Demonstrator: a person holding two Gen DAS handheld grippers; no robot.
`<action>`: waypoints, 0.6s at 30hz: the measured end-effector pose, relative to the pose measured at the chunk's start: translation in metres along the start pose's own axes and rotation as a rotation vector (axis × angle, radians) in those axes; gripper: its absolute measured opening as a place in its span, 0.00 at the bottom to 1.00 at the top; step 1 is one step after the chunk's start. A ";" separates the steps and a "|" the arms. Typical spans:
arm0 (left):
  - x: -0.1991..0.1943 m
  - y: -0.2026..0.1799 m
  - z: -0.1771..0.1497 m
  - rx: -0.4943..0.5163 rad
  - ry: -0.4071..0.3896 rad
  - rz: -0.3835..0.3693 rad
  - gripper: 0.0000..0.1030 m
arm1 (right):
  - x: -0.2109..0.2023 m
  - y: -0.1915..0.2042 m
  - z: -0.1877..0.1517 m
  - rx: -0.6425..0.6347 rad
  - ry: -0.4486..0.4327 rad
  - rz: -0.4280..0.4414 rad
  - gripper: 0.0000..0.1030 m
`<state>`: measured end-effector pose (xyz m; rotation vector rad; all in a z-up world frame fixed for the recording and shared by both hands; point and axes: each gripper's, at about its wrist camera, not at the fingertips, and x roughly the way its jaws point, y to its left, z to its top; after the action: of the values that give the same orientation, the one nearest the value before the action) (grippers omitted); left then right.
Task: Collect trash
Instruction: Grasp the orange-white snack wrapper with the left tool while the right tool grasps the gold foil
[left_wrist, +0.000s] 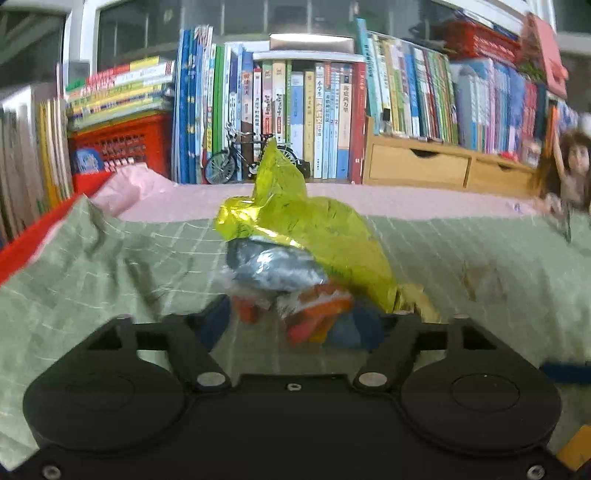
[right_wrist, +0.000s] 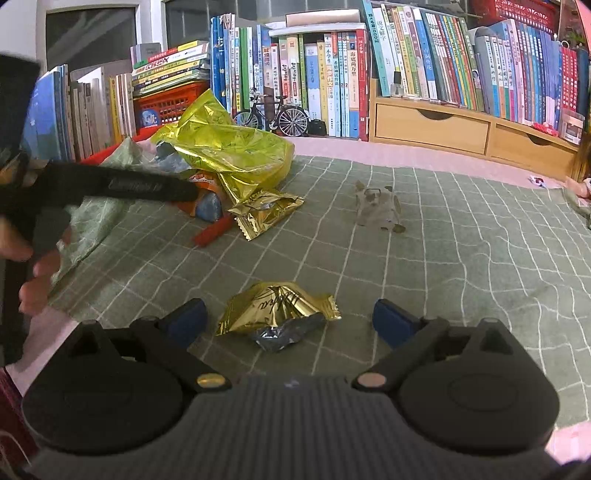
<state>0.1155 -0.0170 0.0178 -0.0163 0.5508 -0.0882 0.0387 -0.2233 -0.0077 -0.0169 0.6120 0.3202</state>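
The right gripper (right_wrist: 286, 317) hangs spread wide over the green checked cloth (right_wrist: 461, 258), its blue pads flanking a gold snack wrapper (right_wrist: 275, 308) lying crosswise between them. The left gripper (left_wrist: 295, 325), also spread, noses into the yellow foil bag pile (left_wrist: 303, 229).

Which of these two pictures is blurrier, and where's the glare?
Left wrist view is blurrier: the wrapper pile by its fingers is smeared. Right wrist view is sharper, with glare on the big yellow foil bag and the gold wrapper. Both bend the bookshelf at the edges.
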 end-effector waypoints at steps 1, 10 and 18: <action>0.007 0.000 0.003 -0.013 0.015 -0.003 0.76 | 0.000 0.000 0.000 -0.002 0.001 -0.001 0.98; 0.041 -0.008 0.009 -0.092 0.081 -0.038 0.60 | 0.000 0.000 0.001 -0.001 -0.001 0.009 0.98; 0.020 -0.012 0.005 -0.048 0.079 -0.056 0.37 | -0.004 -0.004 -0.001 0.014 -0.027 0.038 0.86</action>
<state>0.1345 -0.0308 0.0122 -0.0755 0.6312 -0.1305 0.0362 -0.2284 -0.0068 0.0128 0.5885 0.3525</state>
